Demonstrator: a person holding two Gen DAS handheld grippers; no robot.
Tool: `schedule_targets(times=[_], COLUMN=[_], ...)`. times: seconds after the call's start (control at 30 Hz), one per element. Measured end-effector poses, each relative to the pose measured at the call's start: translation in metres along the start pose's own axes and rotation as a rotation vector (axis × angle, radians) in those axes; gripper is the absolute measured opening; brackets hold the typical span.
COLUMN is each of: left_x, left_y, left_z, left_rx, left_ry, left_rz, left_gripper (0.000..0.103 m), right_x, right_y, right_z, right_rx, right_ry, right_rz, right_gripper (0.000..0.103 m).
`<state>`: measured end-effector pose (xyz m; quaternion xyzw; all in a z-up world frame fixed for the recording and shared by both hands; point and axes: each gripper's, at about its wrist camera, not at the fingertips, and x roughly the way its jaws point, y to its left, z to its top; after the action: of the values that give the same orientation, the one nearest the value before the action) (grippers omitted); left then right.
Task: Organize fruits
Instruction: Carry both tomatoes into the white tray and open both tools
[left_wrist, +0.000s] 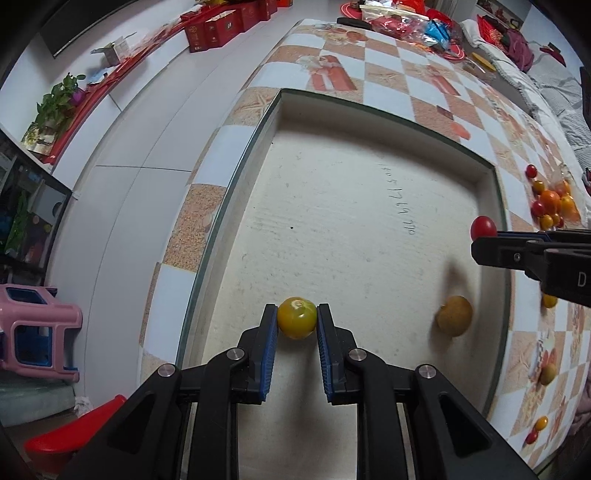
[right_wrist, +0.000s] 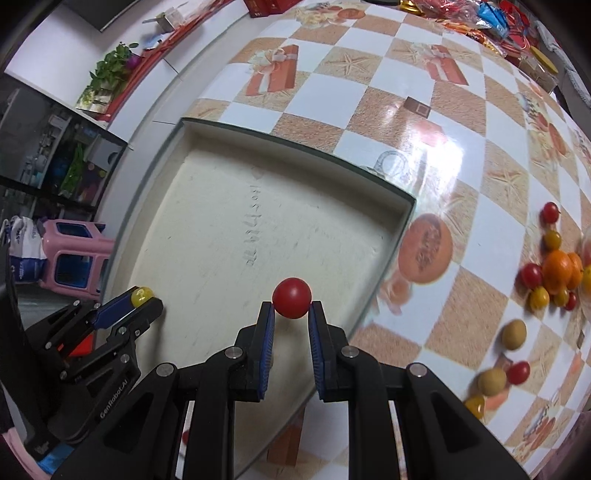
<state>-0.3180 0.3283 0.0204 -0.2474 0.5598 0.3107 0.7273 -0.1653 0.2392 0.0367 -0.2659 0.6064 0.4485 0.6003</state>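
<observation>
The left claw (left_wrist: 297, 319) is clenched on a yellow cherry tomato (left_wrist: 296, 318), pinched near the tips of its blue pads, and the right claw (right_wrist: 291, 308) is clenched the same way on a red cherry tomato (right_wrist: 291, 297). Both point steeply down at the shallow cream tray (left_wrist: 369, 206) that lies on the checkered worktop (right_wrist: 369, 85).

What the coming move appears to turn on is where each held fruit hangs in relation to the tray's rim. In the left wrist view the yellow tomato sits over the near part of the tray floor, well inside the walls, with a brownish round fruit (left_wrist: 454, 315) already lying on the floor off to its right. The red tomato is less settled: in the left wrist view it shows right at the tray's right-hand wall, while in the right wrist view it hangs over the floor near that edge. So the left claw looks better placed for a drop, and the right one probably needs to come a little further inward first.

The rest of the fruit lies loose on the worktop to the right of the tray: a cluster of small tomatoes (right_wrist: 546, 273), red, yellow and orange, and a few more strays nearer the front.
</observation>
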Motion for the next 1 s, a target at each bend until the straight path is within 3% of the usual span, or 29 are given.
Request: schedule_targets(times=[0.33,0.37,0.4,0.47,0.53,0.73,0.87,1.0], left_x=[0.006,0.006,0.007,0.006,0.004,0.007,0.007,0.005], left_y=[-0.005,-0.006,-0.006,-0.006,-0.006,-0.008,-0.011,-0.014], left_z=[0.001,0.001,0.001,0.001,-0.001,-0.006,-0.009,-0.014], left_rx=[0.02,0.023,0.024,0.019,0.023,0.042,0.058,0.078], left_ry=[-0.022,-0.023,-0.022,-0.029,-0.04,-0.004,0.016,0.041], left_rz=[0.035,0.046,0.054,0.052,0.061,0.058,0.066,0.092], left_gripper=[0.023,0.028,0.044,0.067,0.067,0.067,0.067,0.067], right_x=[0.022,0.021,0.021,0.021,0.021,0.024,0.016,-0.001], right_y=[-0.001,-0.001,0.0,0.001,0.002,0.018,0.023,0.022], right_z=[0.004,0.004,0.004,0.004,0.004,0.008,0.009,0.004], right_rx=[-0.014,-0.02,-0.025,-0.033,-0.039,-0.058,-0.048,-0.036], right_ry=[0.031,0.027,0.027,0.028,0.03,0.033,0.023,-0.005], right_rz=[-0.042,-0.046,-0.048,-0.051,-0.048,-0.033,0.014,-0.009], right_gripper=[0.021,0.021,0.021,0.022,0.025,0.054,0.083,0.088])
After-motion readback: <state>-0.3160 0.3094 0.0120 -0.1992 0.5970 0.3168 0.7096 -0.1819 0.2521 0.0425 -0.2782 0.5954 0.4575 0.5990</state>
